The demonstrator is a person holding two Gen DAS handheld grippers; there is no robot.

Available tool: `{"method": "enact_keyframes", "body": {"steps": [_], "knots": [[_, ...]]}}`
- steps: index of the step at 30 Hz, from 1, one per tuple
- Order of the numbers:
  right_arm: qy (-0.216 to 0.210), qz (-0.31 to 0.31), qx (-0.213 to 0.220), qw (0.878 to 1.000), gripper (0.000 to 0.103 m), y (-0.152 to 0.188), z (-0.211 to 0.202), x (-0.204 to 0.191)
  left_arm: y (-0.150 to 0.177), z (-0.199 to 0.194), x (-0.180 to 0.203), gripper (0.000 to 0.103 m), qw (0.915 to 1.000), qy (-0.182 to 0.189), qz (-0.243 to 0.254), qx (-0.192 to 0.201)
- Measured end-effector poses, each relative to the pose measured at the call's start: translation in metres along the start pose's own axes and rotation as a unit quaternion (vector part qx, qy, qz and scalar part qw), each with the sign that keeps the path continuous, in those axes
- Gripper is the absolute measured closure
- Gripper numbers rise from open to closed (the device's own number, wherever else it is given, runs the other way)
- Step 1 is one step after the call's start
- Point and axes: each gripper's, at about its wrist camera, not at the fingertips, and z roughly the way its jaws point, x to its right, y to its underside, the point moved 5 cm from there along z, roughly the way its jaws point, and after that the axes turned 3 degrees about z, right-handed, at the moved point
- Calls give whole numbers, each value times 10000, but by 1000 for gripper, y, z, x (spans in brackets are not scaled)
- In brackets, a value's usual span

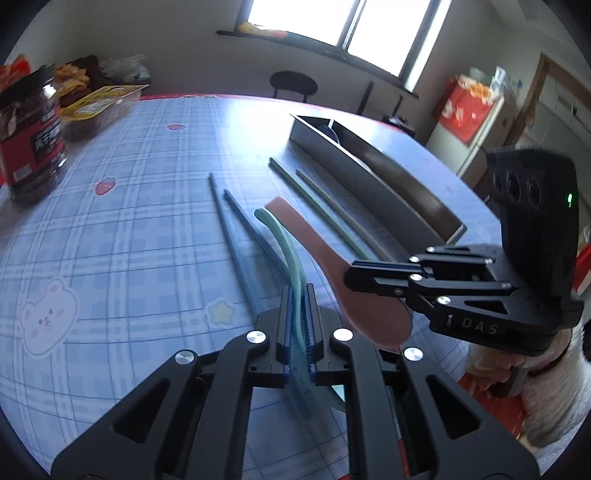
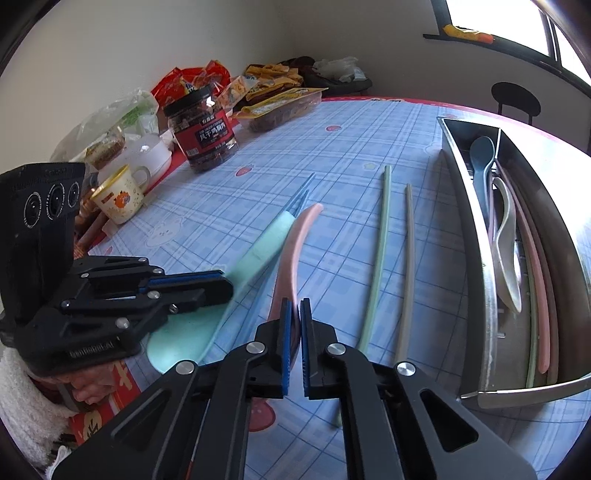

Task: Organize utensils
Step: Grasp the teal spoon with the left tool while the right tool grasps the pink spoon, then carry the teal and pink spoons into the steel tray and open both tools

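A round table point(image 1: 147, 155) under a blue plaid cloth is sitting below a bright window point(image 1: 343, 22). The left gripper point(image 1: 297, 325) is clamping a mint-green spoon point(image 1: 284, 251); the right gripper point(image 2: 293, 332) is pinching a pink spoon point(image 2: 295, 240). Chopsticks point(image 2: 384, 236) are lying beside the steel tray point(image 2: 476, 266) near the table's right edge.

The tray point(image 2: 476, 236) is shiny brushed metal, the spoons point(image 2: 258, 251) and chopsticks point(image 2: 380, 236) matt smooth plastic, the tablecloth point(image 1: 129, 221) glossy printed vinyl, the jar point(image 2: 201, 125) clear plastic.
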Motion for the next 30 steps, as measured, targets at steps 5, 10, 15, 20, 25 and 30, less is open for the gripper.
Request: {"method": "enact_keyframes", "body": {"steps": [5,10,15,20,25,30], "knots": [[-30,-22,81,10000,98,-1,-4,0,-1,-7,1,93,9999,-66,18,159],[-219,134,299,9992,98,-2,-13,3,-2,-14,-6,93,9993,-66,-174,324],[-283,167,480,9983,98,-4,-22,5,-3,-25,-10,93,9981,-79,-261,560],[-419,330,636,9965,98,-11,-34,9,-8,-28,-19,93,9969,-128,-493,597],[-490,402,1052,9924,98,-32,-69,24,-26,-39,-11,93,9948,92,-700,740],[-58,297,1246,9917,98,-53,-91,61,-57,-30,22,93,9930,321,-708,895]]}}
